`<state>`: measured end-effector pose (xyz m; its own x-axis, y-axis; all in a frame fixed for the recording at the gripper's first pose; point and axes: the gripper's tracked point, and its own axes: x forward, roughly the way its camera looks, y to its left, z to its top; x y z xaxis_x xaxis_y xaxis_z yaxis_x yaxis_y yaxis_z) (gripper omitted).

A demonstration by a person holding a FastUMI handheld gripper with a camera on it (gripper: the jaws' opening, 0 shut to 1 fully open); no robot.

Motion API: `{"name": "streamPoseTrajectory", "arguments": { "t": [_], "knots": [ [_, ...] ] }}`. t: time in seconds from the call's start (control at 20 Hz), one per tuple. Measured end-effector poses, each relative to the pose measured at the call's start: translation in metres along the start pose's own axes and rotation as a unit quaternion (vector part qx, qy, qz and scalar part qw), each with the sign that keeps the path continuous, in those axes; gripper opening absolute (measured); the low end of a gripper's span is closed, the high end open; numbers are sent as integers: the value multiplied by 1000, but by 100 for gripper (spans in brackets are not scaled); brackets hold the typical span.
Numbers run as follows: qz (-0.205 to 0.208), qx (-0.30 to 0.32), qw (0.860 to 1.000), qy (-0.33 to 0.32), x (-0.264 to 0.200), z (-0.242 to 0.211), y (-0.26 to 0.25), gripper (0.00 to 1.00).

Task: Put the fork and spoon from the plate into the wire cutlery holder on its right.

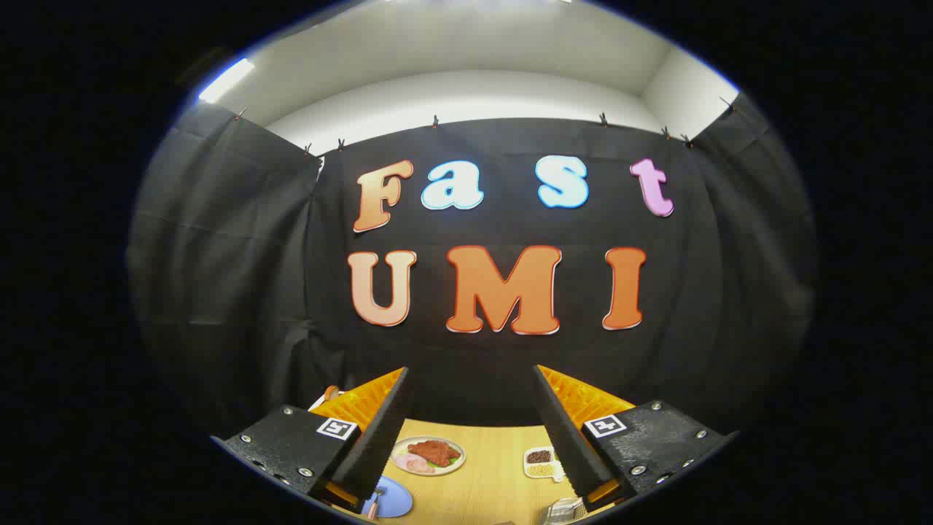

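Observation:
My gripper (470, 397) is open, its two fingers spread wide and held high above a wooden table (488, 481). Nothing lies between them. Far below, beside the left finger, a blue plate (393, 502) lies on the table with a piece of cutlery (376, 502) resting on it; whether it is the fork or the spoon is too small to tell. By the right finger, a corner of the wire cutlery holder (563, 510) peeks in at the table's near side.
A round plate of food (428, 455) sits on the table between the fingers, farther back. A small white dish with dark and pale fillings (541, 462) lies to its right. The booth's black cloth wall rises behind the table.

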<state>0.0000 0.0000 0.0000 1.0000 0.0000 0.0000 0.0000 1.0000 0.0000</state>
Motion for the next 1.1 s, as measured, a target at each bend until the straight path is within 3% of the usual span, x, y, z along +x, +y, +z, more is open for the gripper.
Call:
{"name": "streamPoseTrajectory", "arguments": {
  "t": [0.15,0.55,0.75,1.1],
  "knots": [
    [-77,21,996,-47,-14,13,-11,97],
    [-31,-11,999,-23,-11,4,29,98],
    [-45,-12,996,-72,-9,29,20,97],
    [-70,-15,997,-37,-2,-2,1,98]
  ]
}}
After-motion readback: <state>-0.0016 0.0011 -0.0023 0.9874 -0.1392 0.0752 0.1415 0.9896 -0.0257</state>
